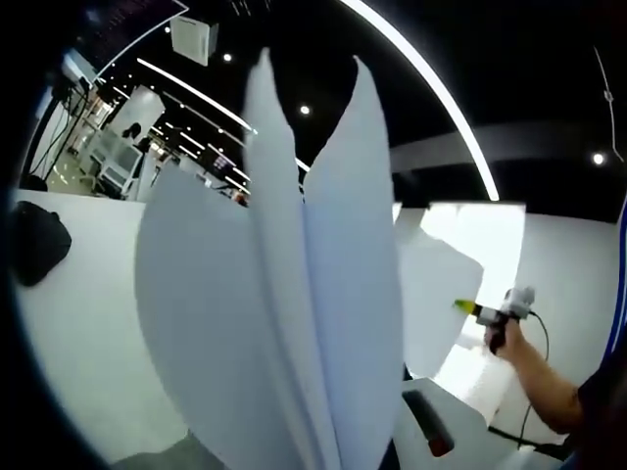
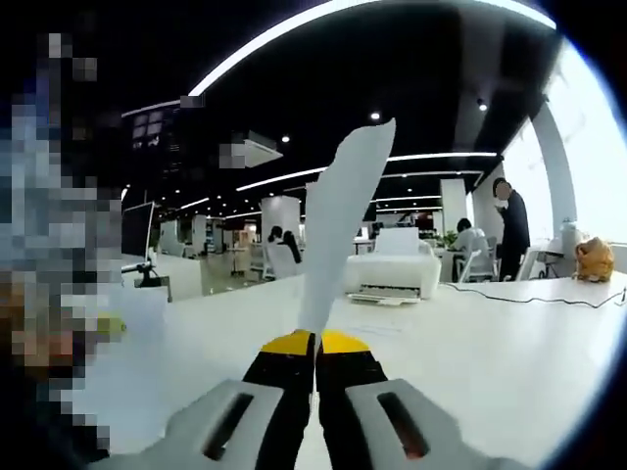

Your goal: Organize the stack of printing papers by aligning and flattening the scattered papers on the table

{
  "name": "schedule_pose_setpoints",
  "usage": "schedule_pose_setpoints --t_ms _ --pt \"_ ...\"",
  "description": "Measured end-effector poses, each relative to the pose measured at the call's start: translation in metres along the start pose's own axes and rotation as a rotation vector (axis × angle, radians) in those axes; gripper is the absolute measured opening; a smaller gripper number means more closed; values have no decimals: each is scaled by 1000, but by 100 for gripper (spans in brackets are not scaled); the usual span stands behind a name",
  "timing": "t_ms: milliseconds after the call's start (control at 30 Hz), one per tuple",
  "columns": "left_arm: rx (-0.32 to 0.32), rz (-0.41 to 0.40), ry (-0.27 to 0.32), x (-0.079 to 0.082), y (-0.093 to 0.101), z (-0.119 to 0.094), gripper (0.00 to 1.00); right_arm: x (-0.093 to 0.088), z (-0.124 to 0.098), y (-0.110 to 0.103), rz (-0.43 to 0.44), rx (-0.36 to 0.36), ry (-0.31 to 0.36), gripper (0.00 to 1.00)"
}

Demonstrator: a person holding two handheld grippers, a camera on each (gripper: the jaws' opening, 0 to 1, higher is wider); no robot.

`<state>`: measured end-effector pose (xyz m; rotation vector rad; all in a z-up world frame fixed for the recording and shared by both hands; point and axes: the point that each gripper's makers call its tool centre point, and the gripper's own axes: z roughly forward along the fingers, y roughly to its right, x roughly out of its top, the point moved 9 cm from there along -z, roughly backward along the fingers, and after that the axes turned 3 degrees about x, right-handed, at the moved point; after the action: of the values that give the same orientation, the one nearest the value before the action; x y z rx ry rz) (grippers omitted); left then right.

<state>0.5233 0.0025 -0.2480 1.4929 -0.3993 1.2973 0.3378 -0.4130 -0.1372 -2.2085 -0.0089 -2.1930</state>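
Centre frame, the right gripper (image 2: 315, 343) pinches a thin curved white sheet (image 2: 343, 225) between yellow-tipped jaws; smooth fanned papers (image 1: 284, 294) hide the left gripper's jaws, state unclear

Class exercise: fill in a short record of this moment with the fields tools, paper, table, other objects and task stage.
tools: right tool shut on a paper sheet; the left tool's tips are hidden behind fanned paper sheets
paper: both lots stand upright, lifted off the table
table: white
other objects: white printer on the table in the right gripper view; dark bag in the left gripper view
task stage: sheets held up, not yet aligned or flattened
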Motion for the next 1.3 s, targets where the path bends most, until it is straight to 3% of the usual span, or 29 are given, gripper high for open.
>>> schedule_pose_setpoints --t_ms 767,1300 --pt "-2 -1 -2 0 0 0 7 61 -21 -48 -94 124 78 0" --pt "-1 -1 -2 0 0 1 7 78 -34 -69 -139 195 60 0"
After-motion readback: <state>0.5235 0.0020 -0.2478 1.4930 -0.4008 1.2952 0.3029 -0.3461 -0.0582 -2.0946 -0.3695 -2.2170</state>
